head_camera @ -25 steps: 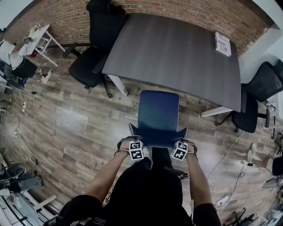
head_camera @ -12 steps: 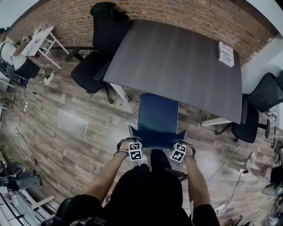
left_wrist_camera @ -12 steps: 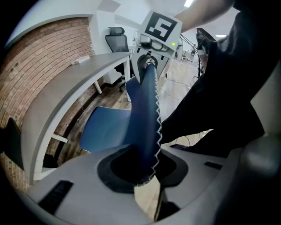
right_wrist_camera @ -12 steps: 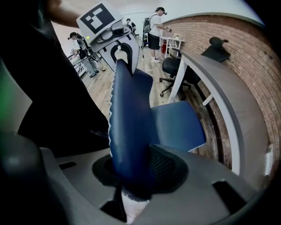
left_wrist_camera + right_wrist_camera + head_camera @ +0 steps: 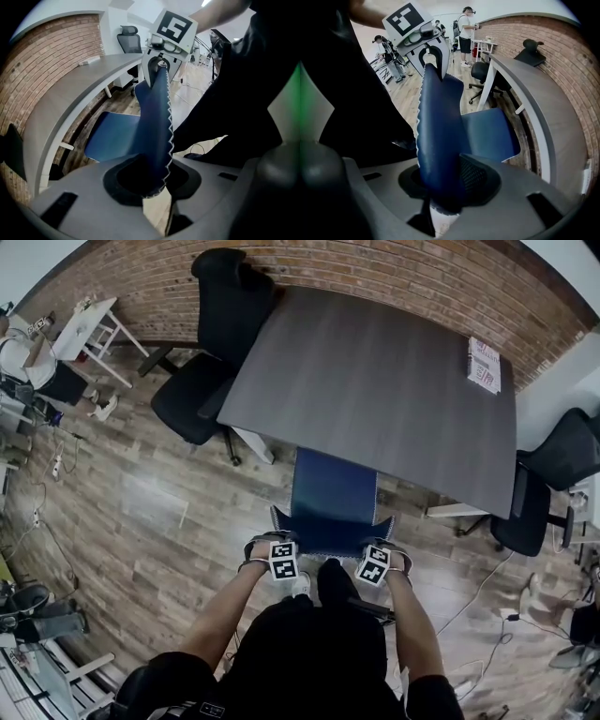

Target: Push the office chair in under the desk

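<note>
- The office chair [image 5: 333, 491] sits straight ahead of me at the near long side of the desk [image 5: 375, 381]. The front of its seat is tucked beneath the desk's edge. The rest of the seat and the backrest [image 5: 330, 532] are out over the wood floor [image 5: 141, 512].
- The seat is a flat, deep blue pad, plain and roughly square from above.
- The backrest is the same blue. From overhead it shows as a narrow band that flares into a pointed wing at each end.
- In both gripper views a pale zigzag trim runs along the backrest's rim, and the panel curves down towards the seat.
- My left gripper [image 5: 277, 546] is on the left wing of the backrest. Its jaws are opening, but the blue panel stands between them and fills the gap, and both pads are on the fabric.
- My right gripper [image 5: 379, 549] is at the right wing, clamped on the backrest. The panel is pressed between the pads, with a mesh-textured pad against its inner face.
- Each gripper view shows the other gripper's marker cube at the far end of the backrest.
- The desk top is dark grey, and a printed booklet [image 5: 485, 365] lies near its far right corner.
- One black chair [image 5: 202, 390] stands at the desk's left end and another black chair [image 5: 553, 484] at its right end.
- A brick wall [image 5: 375, 268] runs behind the desk.
</note>
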Tool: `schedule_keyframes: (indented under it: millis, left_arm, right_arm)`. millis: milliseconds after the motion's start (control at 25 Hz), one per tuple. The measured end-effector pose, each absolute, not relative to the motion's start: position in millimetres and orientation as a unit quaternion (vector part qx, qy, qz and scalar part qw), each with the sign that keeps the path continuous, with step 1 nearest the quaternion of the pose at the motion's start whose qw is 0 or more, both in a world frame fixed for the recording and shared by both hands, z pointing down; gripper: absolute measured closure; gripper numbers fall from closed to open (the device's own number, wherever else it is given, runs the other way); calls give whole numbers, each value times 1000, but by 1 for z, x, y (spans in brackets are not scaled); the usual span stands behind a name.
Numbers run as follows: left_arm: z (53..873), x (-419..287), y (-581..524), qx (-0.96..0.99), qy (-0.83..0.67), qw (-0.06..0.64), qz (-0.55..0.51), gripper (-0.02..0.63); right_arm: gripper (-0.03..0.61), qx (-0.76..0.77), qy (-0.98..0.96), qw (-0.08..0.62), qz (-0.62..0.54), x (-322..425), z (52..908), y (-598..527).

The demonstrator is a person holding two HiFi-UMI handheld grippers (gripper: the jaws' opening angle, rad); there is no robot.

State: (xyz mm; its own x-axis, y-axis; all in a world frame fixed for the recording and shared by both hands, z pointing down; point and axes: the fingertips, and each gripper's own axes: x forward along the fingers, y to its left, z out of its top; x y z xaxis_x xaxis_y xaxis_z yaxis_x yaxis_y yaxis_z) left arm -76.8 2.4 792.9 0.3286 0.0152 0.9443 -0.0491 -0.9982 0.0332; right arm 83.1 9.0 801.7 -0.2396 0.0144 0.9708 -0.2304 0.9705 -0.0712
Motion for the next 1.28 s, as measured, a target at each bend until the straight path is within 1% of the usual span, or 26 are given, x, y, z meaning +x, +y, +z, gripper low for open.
schedule_keyframes:
  millis: [600, 1280]
  left_arm:
    - [795, -71, -63, 806, -33, 40, 590, 512]
    - [799, -83, -119, 785, -52, 68, 613, 505]
  right_arm:
    - [465, 73, -786, 608, 89, 90, 803, -58]
    - [466, 78, -792, 598, 96, 79, 804, -107]
